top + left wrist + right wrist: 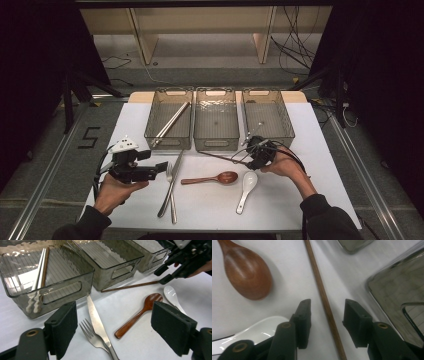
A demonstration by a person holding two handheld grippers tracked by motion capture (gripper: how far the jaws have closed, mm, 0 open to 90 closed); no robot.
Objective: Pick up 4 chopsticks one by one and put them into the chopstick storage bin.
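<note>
Chopstick of dark wood lies flat on the white worktop, just in front of the middle bin and the right bin, and it runs straight between the jaws of the right hand-held gripper. Those jaws stand one on each side of it with a gap left on both sides, so nothing is clamped; the pads do not press on the wood. In the high view the right hand-held gripper sits low over the chopstick's right end, just above the white ceramic spoon. The wooden spoon lies beside the chopstick, its bowl close to the white one. The left hand-held gripper is spread wide and holds nothing; it hovers over the left part of the worktop, looking across a knife and a fork that lie side by side and overlap. The left bin holds a pale pair of sticks and what seems to be one brown chopstick beside them, though the ribbed wall blurs them. The middle bin looks bare inside.
</note>
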